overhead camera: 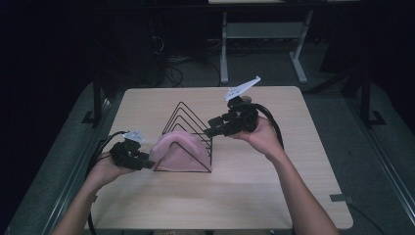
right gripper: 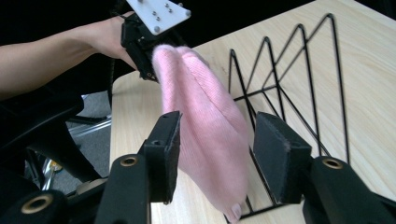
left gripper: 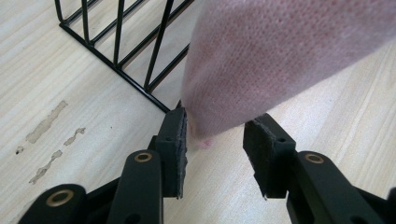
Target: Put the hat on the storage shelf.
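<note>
Draping over the front of the black wire rack (overhead camera: pixel 188 132), the pink knit cloth (overhead camera: pixel 173 152) lies at the rack's near-left corner on the pale wooden tabletop (overhead camera: pixel 244 186). The left tongs (overhead camera: pixel 145 161) stand open with the cloth's edge between the jaws; closing squarely on that edge, clear of the rack's base wire, seems wise. The right tongs (overhead camera: pixel 209 131) hover open above the rack. Beyond the tabletop, the room is dark, with cables on the floor.
</note>
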A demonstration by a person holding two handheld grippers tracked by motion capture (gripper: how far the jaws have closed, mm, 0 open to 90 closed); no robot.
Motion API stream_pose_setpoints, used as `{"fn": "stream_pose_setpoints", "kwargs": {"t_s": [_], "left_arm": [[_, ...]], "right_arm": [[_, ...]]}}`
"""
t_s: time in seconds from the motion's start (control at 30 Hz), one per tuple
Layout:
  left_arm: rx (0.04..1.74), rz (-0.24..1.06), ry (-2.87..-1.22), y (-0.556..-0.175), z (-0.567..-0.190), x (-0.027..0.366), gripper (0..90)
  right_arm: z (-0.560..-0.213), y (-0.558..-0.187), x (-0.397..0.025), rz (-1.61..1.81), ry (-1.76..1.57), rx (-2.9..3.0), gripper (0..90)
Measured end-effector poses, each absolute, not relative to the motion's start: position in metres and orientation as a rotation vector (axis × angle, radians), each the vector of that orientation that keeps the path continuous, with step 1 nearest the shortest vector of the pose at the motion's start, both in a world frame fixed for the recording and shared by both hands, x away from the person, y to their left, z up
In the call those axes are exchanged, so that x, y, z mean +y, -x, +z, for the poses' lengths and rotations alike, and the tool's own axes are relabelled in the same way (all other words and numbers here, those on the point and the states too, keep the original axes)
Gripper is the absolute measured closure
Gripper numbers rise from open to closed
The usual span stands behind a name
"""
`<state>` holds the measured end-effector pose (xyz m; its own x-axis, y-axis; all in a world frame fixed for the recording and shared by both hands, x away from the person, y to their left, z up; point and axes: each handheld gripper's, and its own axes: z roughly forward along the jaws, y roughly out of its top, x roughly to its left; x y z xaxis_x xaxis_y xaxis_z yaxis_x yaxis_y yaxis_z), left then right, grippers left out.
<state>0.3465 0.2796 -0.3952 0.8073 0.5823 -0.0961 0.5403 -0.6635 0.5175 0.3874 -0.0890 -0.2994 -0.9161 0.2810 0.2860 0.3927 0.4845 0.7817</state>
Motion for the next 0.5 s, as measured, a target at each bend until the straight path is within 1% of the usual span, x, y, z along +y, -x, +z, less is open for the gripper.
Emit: {"fn": "stream_pose_setpoints", "kwargs": {"t_s": [0.1, 0.23, 0.5], "left_arm": [[0.821, 0.103, -2.460, -0.346, -0.393, 0.280, 58.7], [0.827, 0.099, -2.416, -0.346, -0.389, 0.285, 56.6], [0.817, 0.103, -2.405, -0.343, -0.388, 0.285, 55.3]], "right_arm": [[-0.300, -0.387, -0.096, -1.421, 0.610, -2.608, 49.5], [-0.300, -0.386, -0.105, -1.418, 0.650, -2.628, 45.6], [-0.305, -0.382, -0.126, -1.414, 0.711, -2.633, 44.8]]}}
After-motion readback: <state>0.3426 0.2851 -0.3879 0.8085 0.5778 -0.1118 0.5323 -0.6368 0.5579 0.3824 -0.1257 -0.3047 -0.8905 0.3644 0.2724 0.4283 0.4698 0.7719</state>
